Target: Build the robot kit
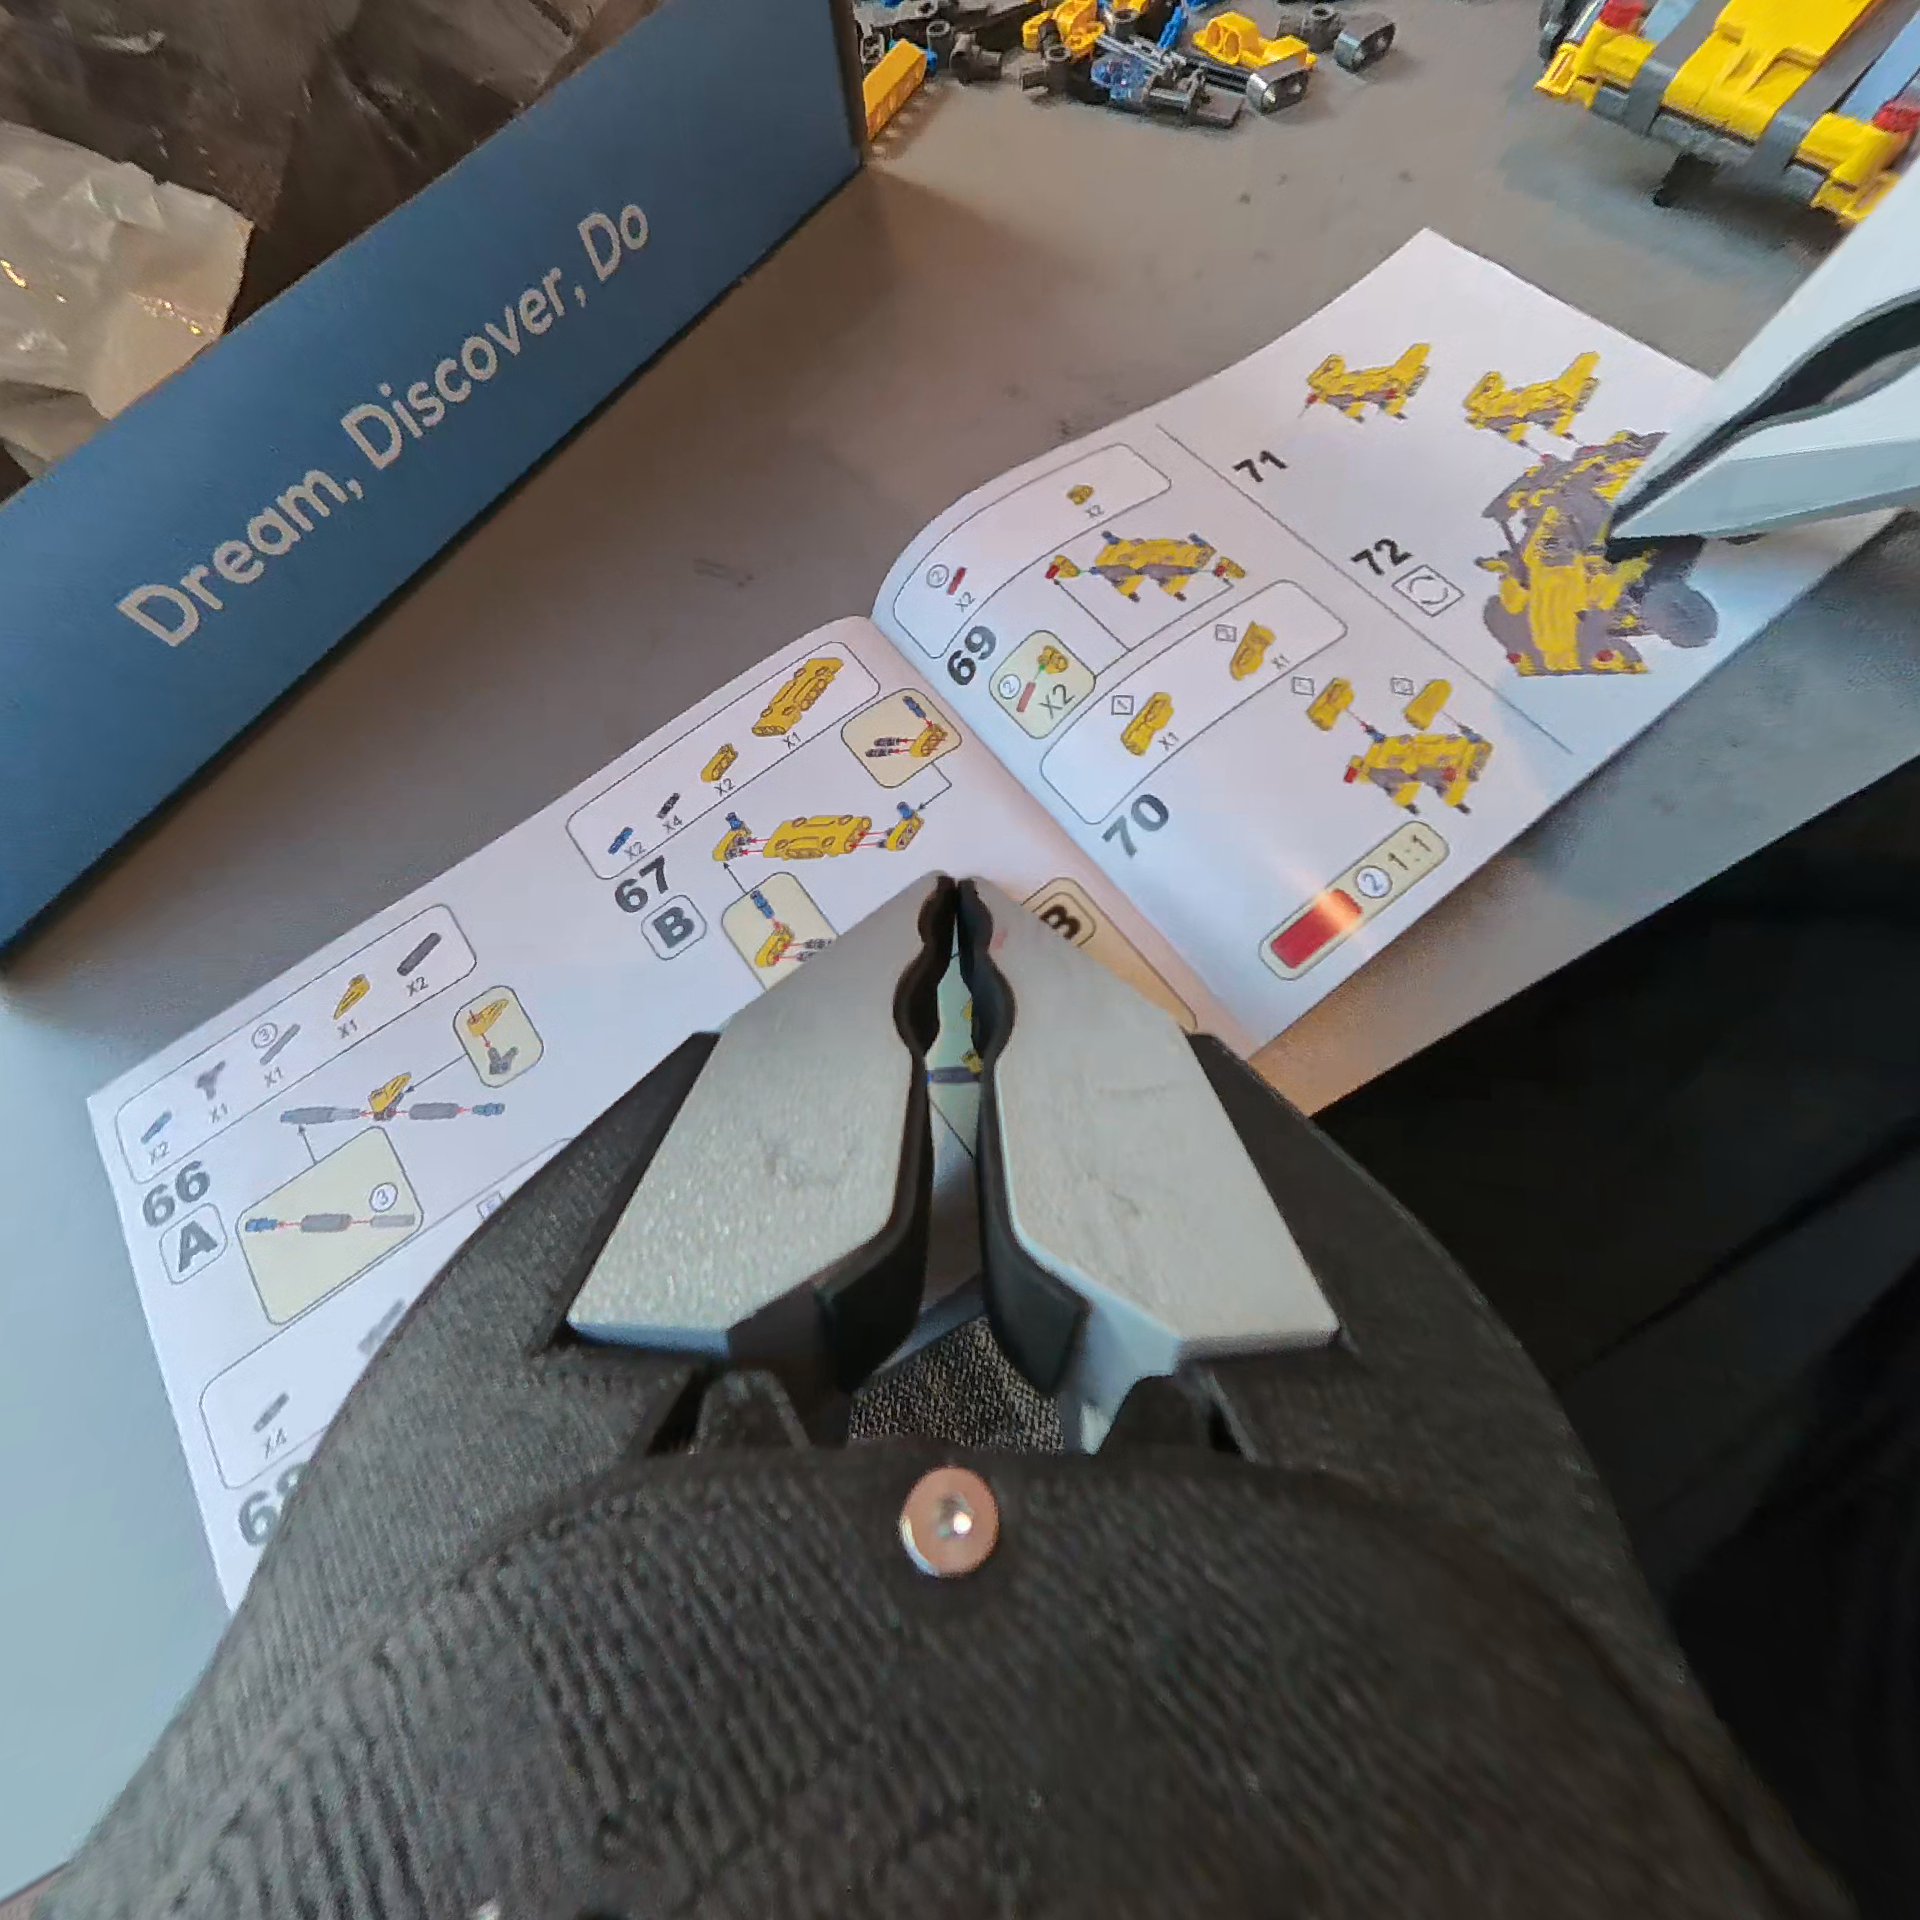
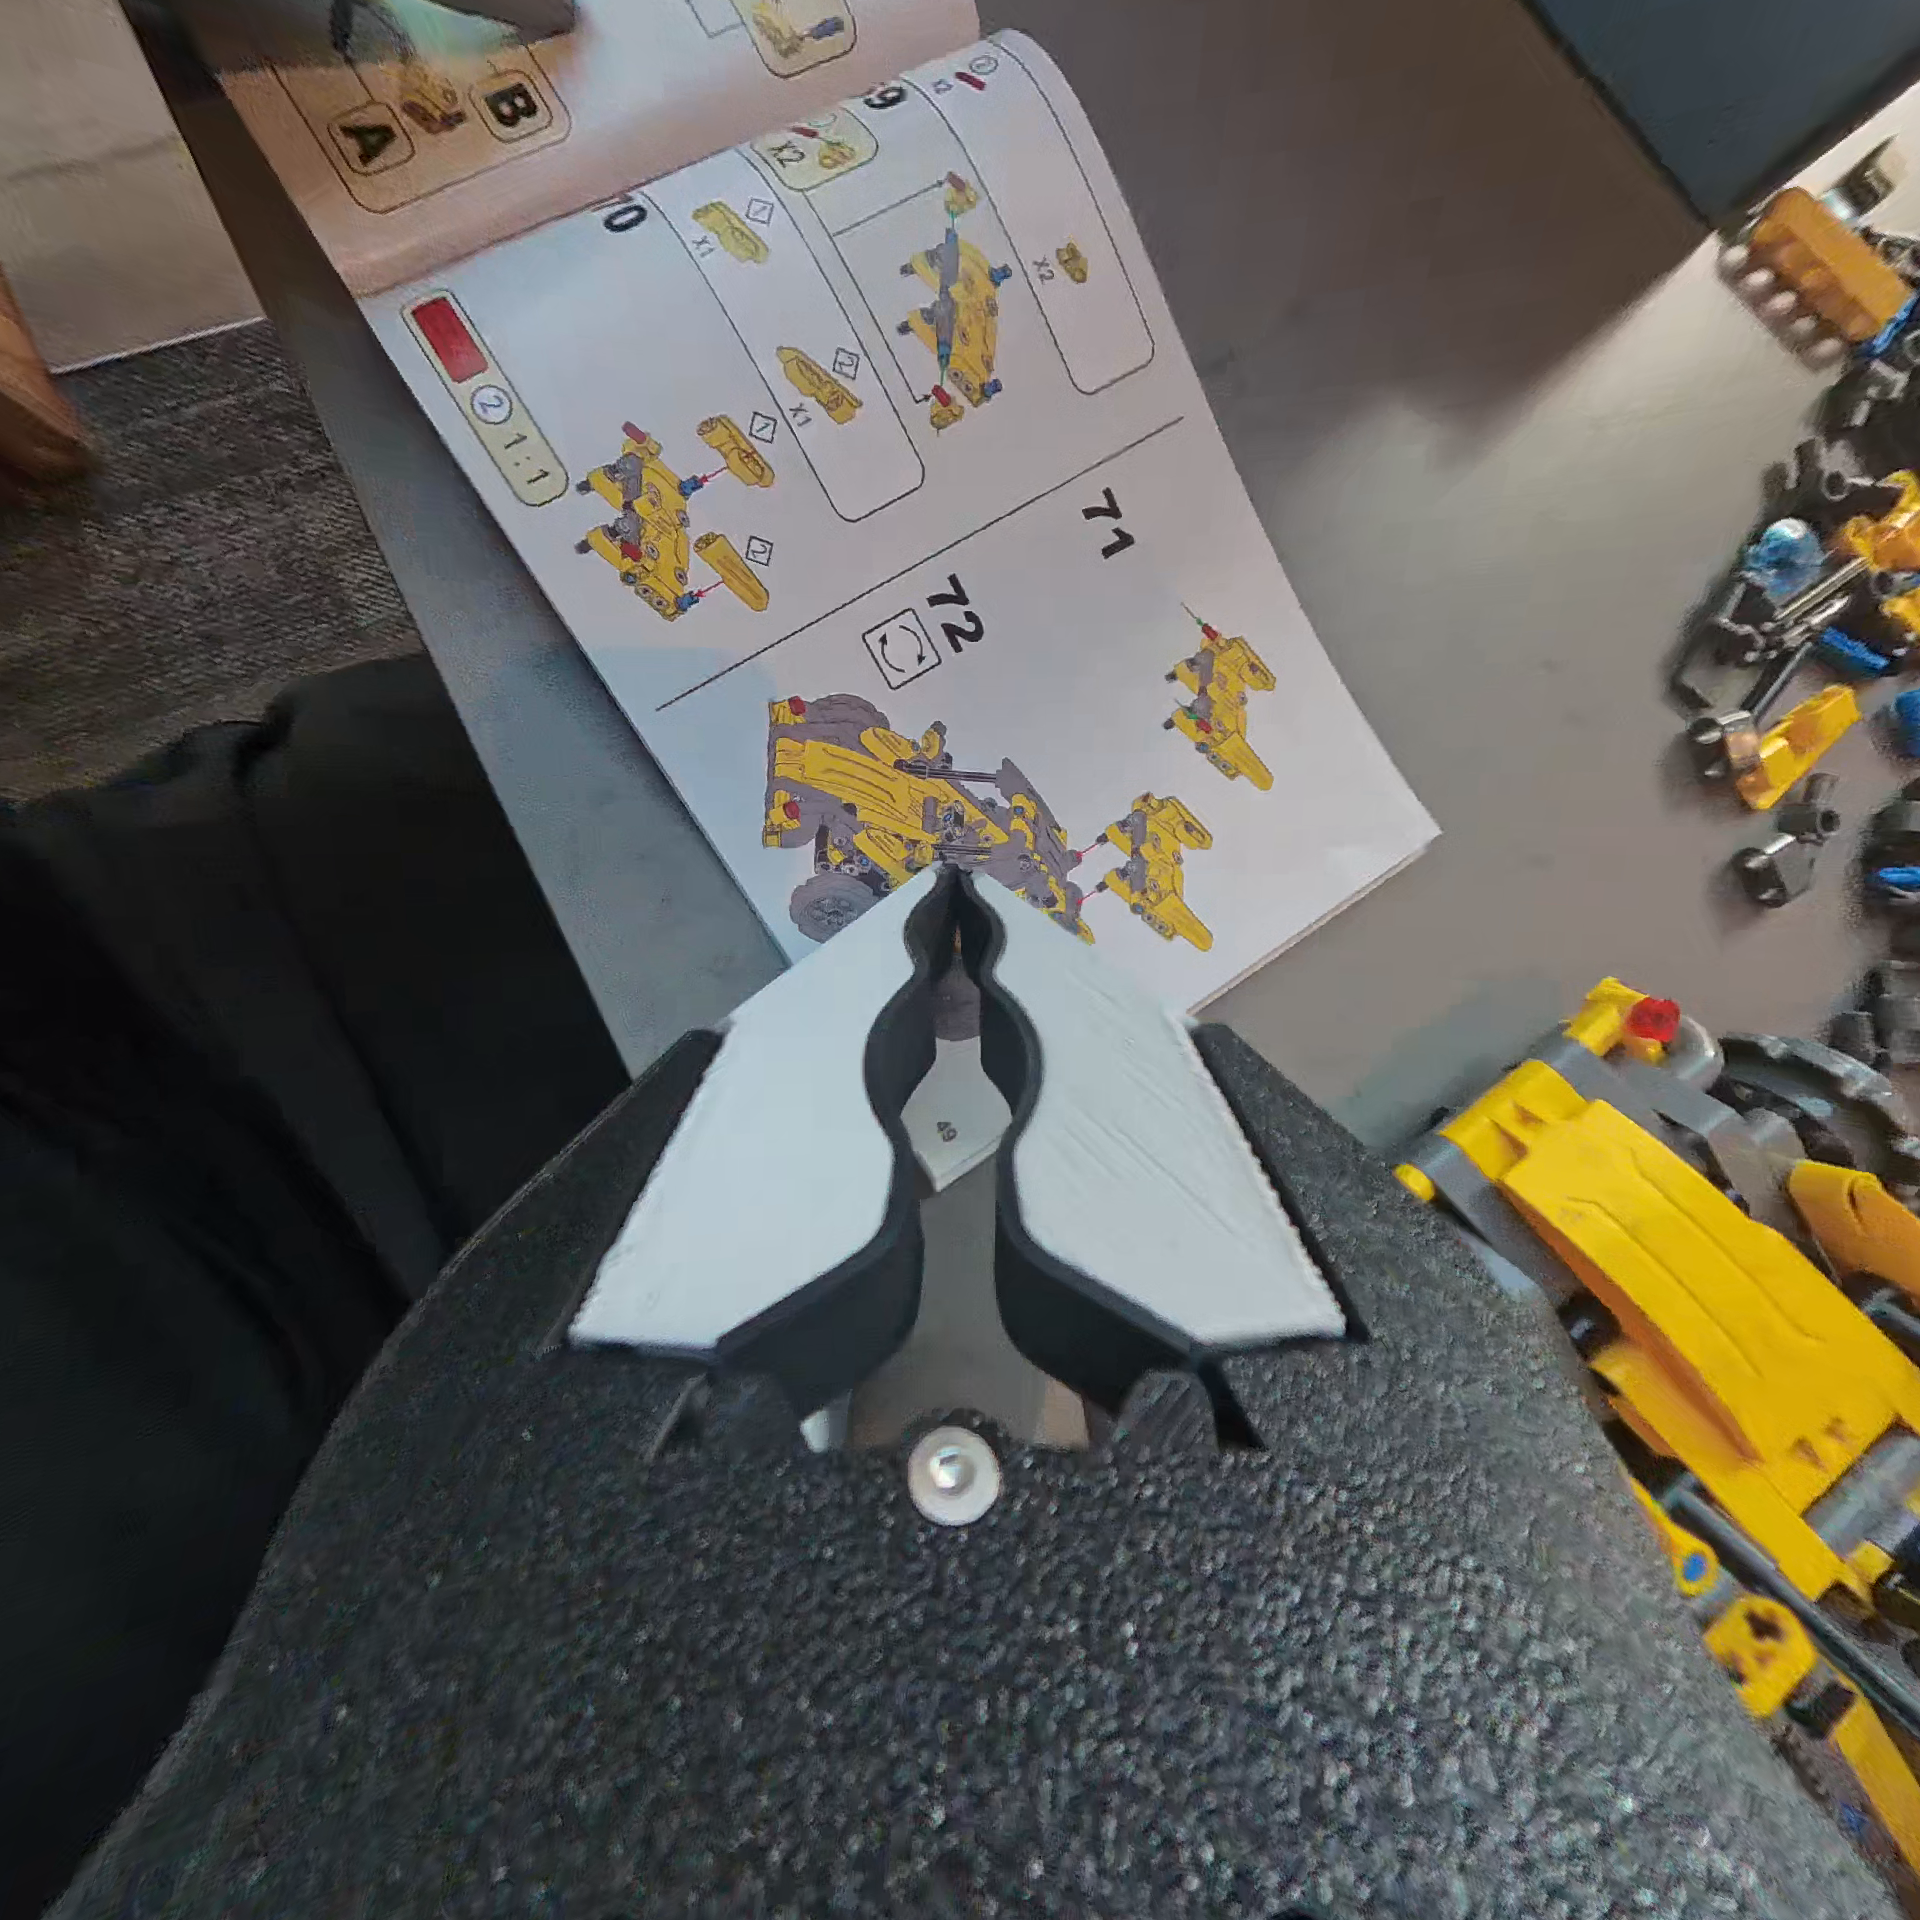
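Left gripper (image 1: 954,891): tips together, holding nothing, poised over the near edge of the open white paper instruction booklet (image 1: 810,790) on the grey table (image 1: 935,343). Right gripper (image 2: 954,878): tips together on the booklet's right page, empty. Risk: pressing tips could drag or crease the page.

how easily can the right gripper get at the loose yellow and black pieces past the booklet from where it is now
Probably easily. The right gripper, jaws shut and empty, sits over the open booklet, and the loose pieces lie on bare table to its right with nothing between. The yellow model sits nearer, off that path.
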Motion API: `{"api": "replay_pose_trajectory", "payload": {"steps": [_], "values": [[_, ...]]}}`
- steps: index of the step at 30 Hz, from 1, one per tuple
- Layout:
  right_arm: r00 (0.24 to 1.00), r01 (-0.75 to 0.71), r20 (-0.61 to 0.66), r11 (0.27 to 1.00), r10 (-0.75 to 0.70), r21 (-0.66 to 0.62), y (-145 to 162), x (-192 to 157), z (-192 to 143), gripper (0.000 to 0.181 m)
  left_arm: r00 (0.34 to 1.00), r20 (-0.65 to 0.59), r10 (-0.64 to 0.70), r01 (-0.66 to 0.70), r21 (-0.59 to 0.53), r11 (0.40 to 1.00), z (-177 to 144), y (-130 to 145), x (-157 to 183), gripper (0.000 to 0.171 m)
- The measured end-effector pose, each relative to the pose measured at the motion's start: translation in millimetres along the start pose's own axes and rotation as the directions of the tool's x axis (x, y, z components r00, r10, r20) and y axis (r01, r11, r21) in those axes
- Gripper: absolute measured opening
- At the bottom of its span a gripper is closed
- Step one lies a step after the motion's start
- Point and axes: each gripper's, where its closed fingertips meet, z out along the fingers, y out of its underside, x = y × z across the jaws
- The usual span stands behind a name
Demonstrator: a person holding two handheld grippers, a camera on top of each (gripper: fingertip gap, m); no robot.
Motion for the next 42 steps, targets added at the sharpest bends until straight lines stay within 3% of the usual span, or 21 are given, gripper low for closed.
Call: {"api": "replay_pose_trajectory", "payload": {"steps": [4, 8, 12, 16, 24, 27, 31, 33, 36, 39, 41, 42], "values": [[1.0, 0.031, 0.0, 0.999, -0.031, -0.033, -2.8, -4.0, -9.1, 0.0, 1.0, 0.026, 0.002, -0.002, 0.0, 1.0, -1.6, -2.2, 0.6, 0.0], [0.997, 0.069, 0.033, 0.991, -0.073, 0.117, -75.0, -6.4, -14.0, 0.0, 0.998, -0.031, -0.048, 0.049, 0.033, 0.998, 9.3, -11.0, 14.7, 0.0], [0.972, 0.066, 0.212, 0.987, -0.096, 0.145, -127.0, -36.7, 18.5, 0.0, 0.999, -0.006, -0.039, 0.039, 0.036, 0.999, 11.1, -12.2, 13.8, 0.0], [0.97, 0.168, 0.171, 0.985, -0.173, 0.041, -107.1, -42.7, 64.0, 0.0, 0.999, 0.041, -0.017, 0.015, 0.05, 0.999, 7.8, -10.2, 9.7, 0.0], [0.987, 0.07, 0.128, 0.977, -0.097, 0.202, -104.3, -20.9, 59.3, 0.0, 0.995, 0.085, -0.045, 0.041, 0.043, 0.998, 6.3, -6.6, -11.0, 0.0], [0.993, 0.057, 0.086, 0.957, -0.084, 0.284, -112.6, -18.3, 30.7, 0.0, 0.996, 0.085, -0.041, 0.037, 0.045, 0.998, 2.5, -6.6, -5.9, 0.0], [0.995, 0.03, 0.072, 0.899, -0.068, 0.438, -103.3, -21.7, -31.2, 0.0, 1.0, 0.029, -0.008, 0.004, 0.159, 0.987, -20.4, -35.3, 20.5, 0.003], [0.997, -0.003, 0.066, 0.886, -0.031, 0.463, -81.5, -15.8, -52.7, 0.0, 1.0, -0.011, 0.013, -0.01, 0.211, 0.977, -29.5, -52.6, 44.9, 0.024], [0.997, -0.076, 0.065, 0.876, 0.051, 0.477, -44.0, -2.6, -80.6, 0.009, 0.982, -0.187, 0.035, 0.021, 0.29, 0.957, -33.3, -68.5, 111.5, 0.044], [0.993, -0.115, 0.052, 0.864, 0.103, 0.49, -9.0, 7.9, -101.7, 0.021, 0.922, -0.37, 0.113, 0.021, 0.339, 0.94, -30.9, -66.2, 183.4, 0.054], [0.989, -0.142, 0.046, 0.858, 0.137, 0.494, 9.3, 14.2, -108.0, 0.044, 0.9, -0.394, 0.185, -0.047, 0.333, 0.942, -22.8, -55.7, 211.5, 0.059], [0.988, -0.151, 0.054, 0.854, 0.143, 0.498, 15.3, 15.3, -110.0, 0.046, 0.892, -0.402, 0.207, -0.07, 0.33, 0.941, -19.6, -52.1, 221.8, 0.06]]}}
